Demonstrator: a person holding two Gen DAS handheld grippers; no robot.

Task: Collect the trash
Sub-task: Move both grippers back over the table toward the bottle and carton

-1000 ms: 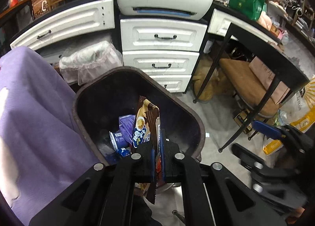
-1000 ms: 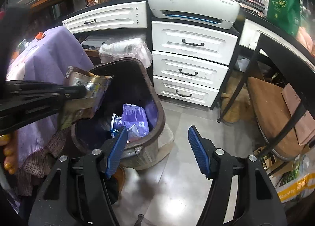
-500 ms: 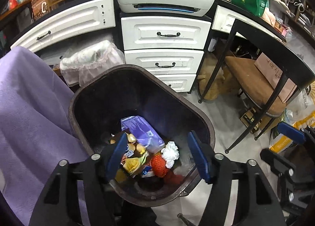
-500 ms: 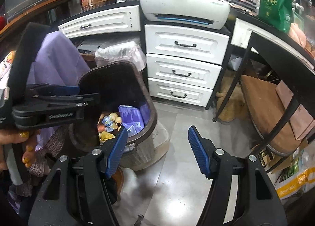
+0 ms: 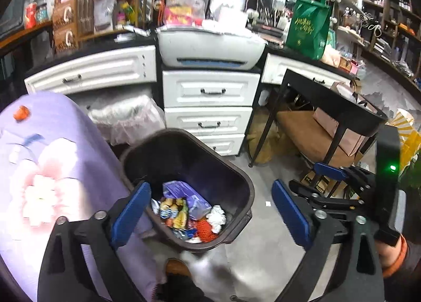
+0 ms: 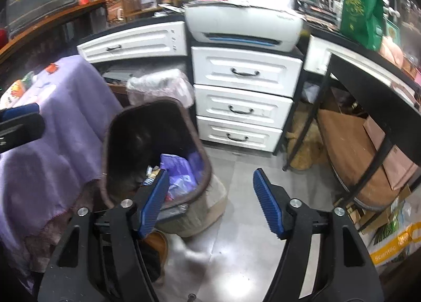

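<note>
A dark brown trash bin (image 5: 244, 191) stands on the floor beside a purple-covered table (image 5: 52, 160). Inside lie several pieces of trash: a purple bag (image 5: 189, 194), colourful wrappers (image 5: 173, 210), a red-orange net (image 5: 204, 229) and white crumpled paper (image 5: 217, 216). My left gripper (image 5: 210, 212) is open and empty, above the bin. My right gripper (image 6: 210, 202) is open and empty, above the floor by the bin's right rim (image 6: 208, 167). The right gripper also shows in the left wrist view (image 5: 329, 181), and the left fingertip shows in the right wrist view (image 6: 19, 112).
White drawers (image 5: 210, 107) with a printer (image 5: 210, 49) on top stand behind the bin. A black side table (image 5: 329, 107) with a brown stool under it is at right. A plastic-lined bin (image 5: 126, 115) sits behind the table. Small items lie on the purple cloth (image 6: 50, 68).
One second ago my left gripper was shut on a snack wrapper over the bin. It opened, the wrapper dropped in, and both grippers have pulled back and up from the bin.
</note>
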